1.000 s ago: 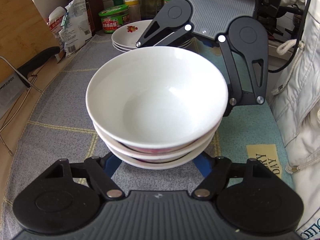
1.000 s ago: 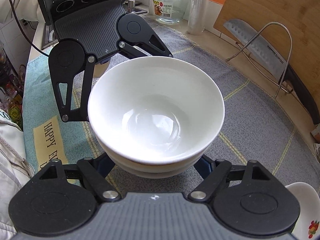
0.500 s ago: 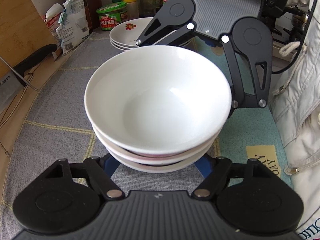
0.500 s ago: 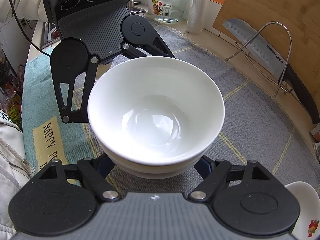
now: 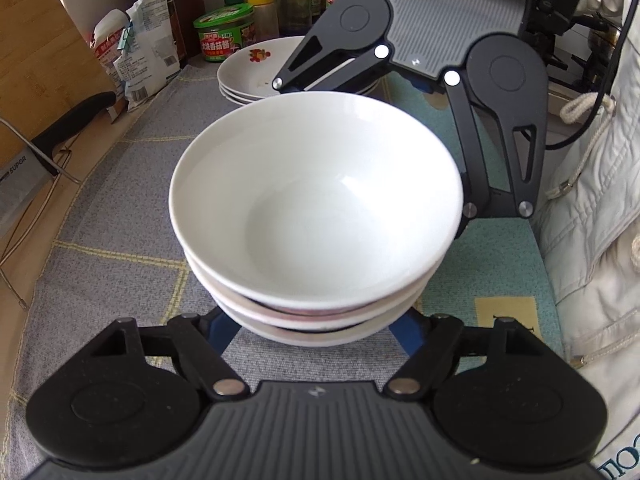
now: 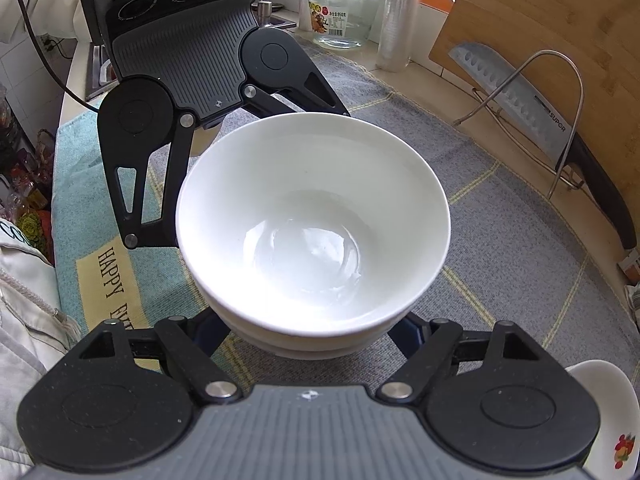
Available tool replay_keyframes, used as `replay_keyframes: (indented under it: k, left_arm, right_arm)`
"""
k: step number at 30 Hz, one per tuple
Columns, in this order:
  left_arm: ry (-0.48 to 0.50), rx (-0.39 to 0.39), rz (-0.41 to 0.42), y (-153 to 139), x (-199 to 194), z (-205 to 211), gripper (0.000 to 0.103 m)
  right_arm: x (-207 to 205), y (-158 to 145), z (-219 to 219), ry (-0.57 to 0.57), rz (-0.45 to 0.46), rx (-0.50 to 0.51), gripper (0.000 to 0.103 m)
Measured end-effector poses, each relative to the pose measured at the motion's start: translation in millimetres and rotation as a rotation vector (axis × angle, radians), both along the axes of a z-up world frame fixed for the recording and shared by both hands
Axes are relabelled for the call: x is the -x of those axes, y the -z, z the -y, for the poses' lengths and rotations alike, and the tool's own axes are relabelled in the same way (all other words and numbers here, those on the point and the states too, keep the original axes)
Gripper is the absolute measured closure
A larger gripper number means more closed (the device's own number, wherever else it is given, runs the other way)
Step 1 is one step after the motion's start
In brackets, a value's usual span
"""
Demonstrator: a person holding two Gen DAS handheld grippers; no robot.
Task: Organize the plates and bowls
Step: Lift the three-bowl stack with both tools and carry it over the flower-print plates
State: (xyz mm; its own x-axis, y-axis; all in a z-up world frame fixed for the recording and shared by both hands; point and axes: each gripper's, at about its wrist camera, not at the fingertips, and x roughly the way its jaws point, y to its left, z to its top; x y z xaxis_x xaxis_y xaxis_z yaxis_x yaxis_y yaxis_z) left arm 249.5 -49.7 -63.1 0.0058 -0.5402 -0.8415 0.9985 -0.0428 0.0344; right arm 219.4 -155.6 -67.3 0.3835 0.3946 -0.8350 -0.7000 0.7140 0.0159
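Note:
Three white bowls [image 5: 316,208] are nested in a stack on the grey mat, and the same stack [image 6: 312,232] fills the middle of the right wrist view. My left gripper [image 5: 310,332] reaches in from the near side. Its blue fingers [image 5: 218,326] close against the bottom bowl, and the tips are hidden under the stack. My right gripper [image 6: 308,336] holds the stack the same way from the opposite side, its blue fingers [image 6: 406,332] against the lowest bowl. Each view shows the other gripper's black linkage [image 5: 500,128] just beyond the bowls.
A stack of flower-printed plates [image 5: 256,68] sits behind the bowls, and one plate's edge [image 6: 608,420] shows at the lower right. Jars and bottles [image 5: 226,32] line the back. A knife on a wire rack [image 6: 532,112] leans against a wooden board. A person's pale jacket [image 5: 592,220] hangs alongside.
Almost nothing. The opposite gripper drifts slightly sideways in each view, and the bowls stay between both pairs of fingers.

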Motion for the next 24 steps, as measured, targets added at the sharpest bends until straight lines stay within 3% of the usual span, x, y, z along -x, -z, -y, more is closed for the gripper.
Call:
replay_keyframes:
  k: [13, 24]
  left_arm:
    - [-0.077, -0.016, 0.019, -25.6, 23.7, 18.8, 0.025]
    - [-0.003, 0.003, 0.055, -45.2, 31.6, 98.3, 0.025]
  right_arm:
    - [20.1, -29.1, 27.2, -0.077, 0.05, -0.027, 0.017]
    - [38.2, -51.2, 99.4, -0.016, 0.089, -0.005, 0.017]
